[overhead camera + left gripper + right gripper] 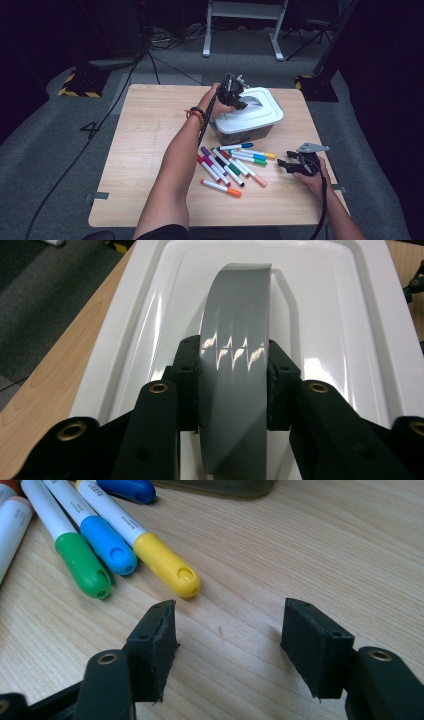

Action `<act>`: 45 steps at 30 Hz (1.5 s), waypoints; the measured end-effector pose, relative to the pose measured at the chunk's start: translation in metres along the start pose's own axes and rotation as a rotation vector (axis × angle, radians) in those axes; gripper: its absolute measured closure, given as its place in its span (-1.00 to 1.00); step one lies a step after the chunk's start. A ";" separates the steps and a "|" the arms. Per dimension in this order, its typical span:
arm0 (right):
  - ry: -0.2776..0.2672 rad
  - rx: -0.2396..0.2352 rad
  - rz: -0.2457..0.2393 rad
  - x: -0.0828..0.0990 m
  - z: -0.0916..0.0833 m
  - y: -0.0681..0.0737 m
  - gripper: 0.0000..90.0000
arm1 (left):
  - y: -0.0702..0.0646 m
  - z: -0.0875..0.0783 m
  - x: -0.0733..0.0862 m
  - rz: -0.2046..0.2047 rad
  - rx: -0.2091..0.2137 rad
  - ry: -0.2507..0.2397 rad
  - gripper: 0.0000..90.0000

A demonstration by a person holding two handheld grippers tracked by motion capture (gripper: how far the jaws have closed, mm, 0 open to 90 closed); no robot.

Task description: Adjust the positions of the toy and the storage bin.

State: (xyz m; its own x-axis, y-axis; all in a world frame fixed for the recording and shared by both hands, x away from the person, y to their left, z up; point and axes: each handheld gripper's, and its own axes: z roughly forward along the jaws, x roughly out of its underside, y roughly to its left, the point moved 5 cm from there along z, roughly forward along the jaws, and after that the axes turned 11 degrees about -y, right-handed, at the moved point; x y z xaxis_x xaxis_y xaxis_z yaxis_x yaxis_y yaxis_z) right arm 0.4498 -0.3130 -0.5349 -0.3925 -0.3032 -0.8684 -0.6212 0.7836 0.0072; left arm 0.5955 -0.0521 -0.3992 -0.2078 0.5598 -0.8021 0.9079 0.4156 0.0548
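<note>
Because the grey handle (235,365) arches up from the middle of the white lid (345,340), it gives the left gripper (236,96) the one part of the storage box (246,131) that two pads can pinch from either side, and the jaws are clamped on it: in the left gripper view both black pads press flat against the handle's edges, with the lid's glossy recess spreading out beneath. The box sits toward the far right of the tabletop (145,150), lid on, its dark body showing under the white rim. A grip at the centre of the handle should, I judge, let the lid come up level rather than tipping.

The right gripper (289,165) rests low near the right edge of the tabletop, its jaws standing apart with nothing between them but bare wood. It points toward the loose markers (231,165), which lie fanned out in front of the box; the yellow-capped marker (165,567) is nearest its pads, with the blue-capped marker (107,545) and green-capped marker (82,565) just beside it. Parked there, it looks ready to pick up pens once the box is open.
</note>
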 end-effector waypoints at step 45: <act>0.027 -0.022 -0.021 0.000 -0.001 0.011 -0.13 | -0.020 -0.029 0.019 -0.006 0.148 0.019 0.42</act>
State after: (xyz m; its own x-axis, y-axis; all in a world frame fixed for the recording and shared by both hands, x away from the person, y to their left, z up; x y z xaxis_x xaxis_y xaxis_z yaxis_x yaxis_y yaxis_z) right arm 0.4420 -0.3049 -0.5337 -0.3972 -0.3347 -0.8545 -0.6444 0.7647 0.0000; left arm 0.5624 -0.0289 -0.3980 -0.2187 0.5721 -0.7905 0.9501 0.3094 -0.0389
